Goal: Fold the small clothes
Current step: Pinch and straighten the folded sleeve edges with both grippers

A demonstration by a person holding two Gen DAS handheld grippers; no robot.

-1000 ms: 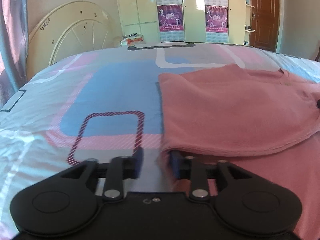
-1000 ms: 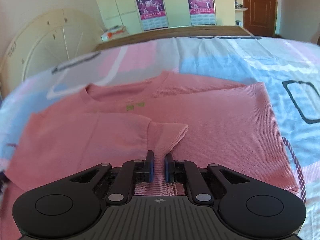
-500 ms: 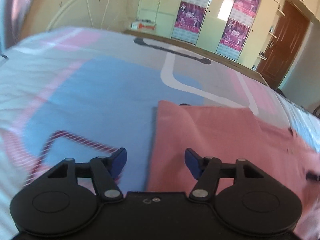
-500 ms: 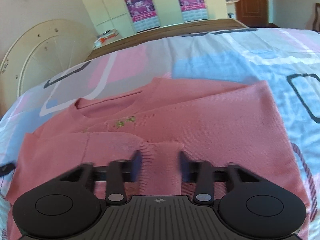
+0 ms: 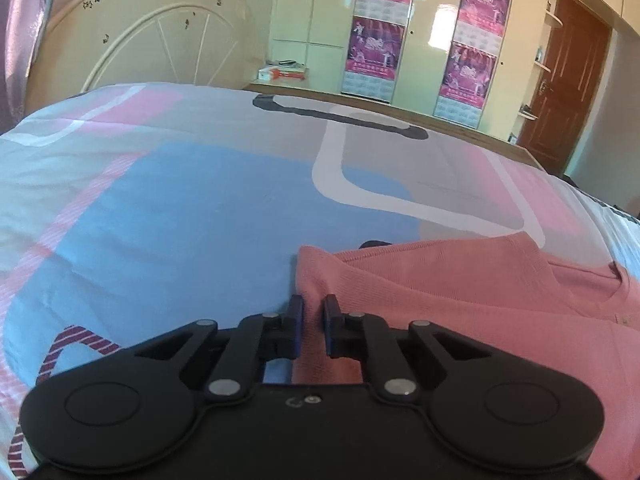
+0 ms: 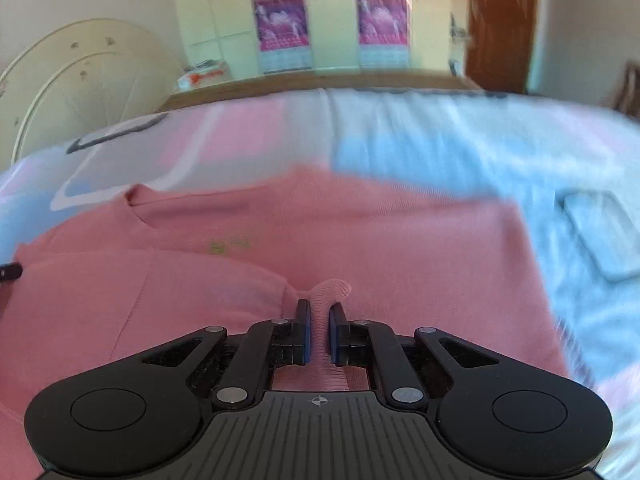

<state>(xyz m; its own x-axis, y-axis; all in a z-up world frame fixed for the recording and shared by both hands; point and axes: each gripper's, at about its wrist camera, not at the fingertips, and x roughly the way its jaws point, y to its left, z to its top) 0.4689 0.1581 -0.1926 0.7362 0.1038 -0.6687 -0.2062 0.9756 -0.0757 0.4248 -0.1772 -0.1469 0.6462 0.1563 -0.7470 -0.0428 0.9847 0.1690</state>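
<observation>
Right wrist: right gripper [image 6: 319,316] pinches sleeve cuff of pink shirt [image 6: 360,236] (collar pointing away). Left gripper [image 5: 312,320] closing on shirt's side edge, on bed [image 5: 180,208].

Right claw [image 6: 319,330] pinching pink shirt [image 6: 360,240] (ribbed fold)

A pink knit top [image 6: 400,248] is spread flat on the bed, neckline toward the far side, one sleeve folded inward (its ribbed cuff [image 6: 332,292] is raised in a pinched ridge).
</observation>
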